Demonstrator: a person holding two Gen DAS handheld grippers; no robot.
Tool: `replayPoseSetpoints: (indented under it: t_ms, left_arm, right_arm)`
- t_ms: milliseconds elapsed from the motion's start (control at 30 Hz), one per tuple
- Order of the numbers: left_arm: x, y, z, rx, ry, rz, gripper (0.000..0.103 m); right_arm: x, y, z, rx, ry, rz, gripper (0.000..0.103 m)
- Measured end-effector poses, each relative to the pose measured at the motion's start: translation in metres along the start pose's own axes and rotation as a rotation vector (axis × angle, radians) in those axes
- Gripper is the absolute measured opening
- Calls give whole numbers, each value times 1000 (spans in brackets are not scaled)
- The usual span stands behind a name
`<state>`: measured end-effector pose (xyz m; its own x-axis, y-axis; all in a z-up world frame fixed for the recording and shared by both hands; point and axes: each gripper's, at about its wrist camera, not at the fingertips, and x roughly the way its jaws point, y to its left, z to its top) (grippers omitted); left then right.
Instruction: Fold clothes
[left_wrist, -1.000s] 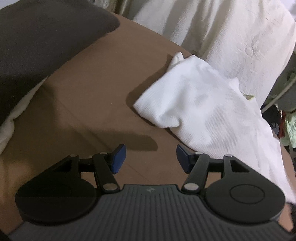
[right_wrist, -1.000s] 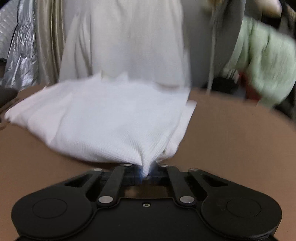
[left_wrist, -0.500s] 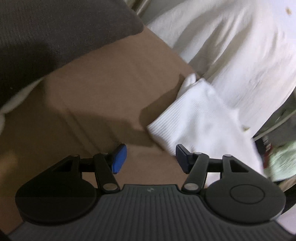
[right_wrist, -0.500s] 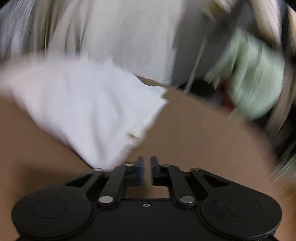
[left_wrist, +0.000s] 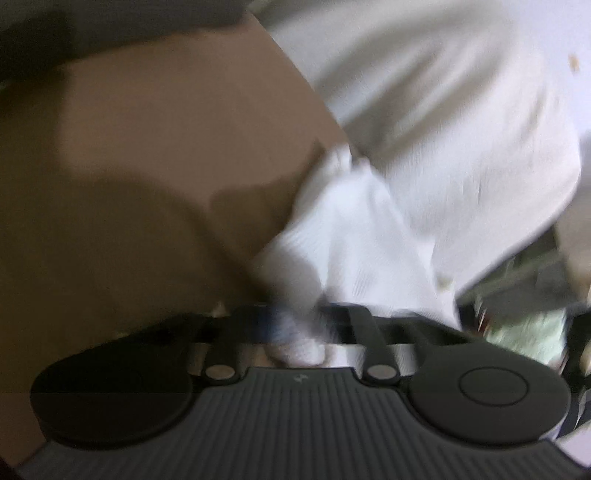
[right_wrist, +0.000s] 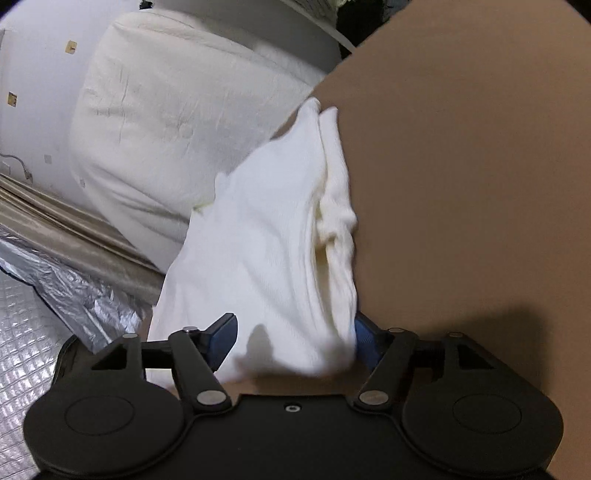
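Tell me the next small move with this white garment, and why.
Probably close the right gripper: its blue pads stand apart with the white garment bunched between them, while the left gripper looks already shut on its end, though that view is blurred.

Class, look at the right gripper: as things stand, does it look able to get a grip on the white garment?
Probably yes. The white garment already lies between the open fingers of the right gripper, with nothing between cloth and pads. The left gripper seems to have closed on another part, though that view is blurred.
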<state>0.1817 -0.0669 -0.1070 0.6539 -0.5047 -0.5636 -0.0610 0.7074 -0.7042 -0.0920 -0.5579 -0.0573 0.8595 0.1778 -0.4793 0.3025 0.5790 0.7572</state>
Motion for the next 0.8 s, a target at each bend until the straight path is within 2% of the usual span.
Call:
replayPoseSetpoints:
  t_ms: [67,100,133,233,333,433,500,567,700,800]
  left_arm:
    - [1,-16,-4,111,-16,75,11]
    - [0,-26,-6,179,-29,113,10]
    - [-3,-35,-7,233,-45,148,10]
    - [-20,-57,-1,295,-79,189,10]
    - [-39,-78,1,370,-115,208,10]
    - [-52,-93,-5,446,-104,181,9]
    - [-60,-102,-9,496,-97,163,9]
    - [-78,-97,-8,440,-77,134,9]
    - [-102,-96,-19,465,-8,172,9]
    - [-125,-96,-34,496,33,189,9]
  right_arm:
    - [18,14,3,-135,2,-40,69]
    - [24,20,3,-185,-10,-58,52]
    - [28,20,3,-200,-18,-66,9]
    - [26,18,4,-201,-52,-66,7]
    - [6,35,14,-257,-95,-59,7]
    - [-13,57,24,-331,-131,-59,6]
    - [-21,67,29,-386,-152,-88,6]
    - [-33,67,32,-361,-153,-85,6]
    - [-58,66,36,-321,-130,-54,6]
    - [-83,67,31,-342,-86,-61,6]
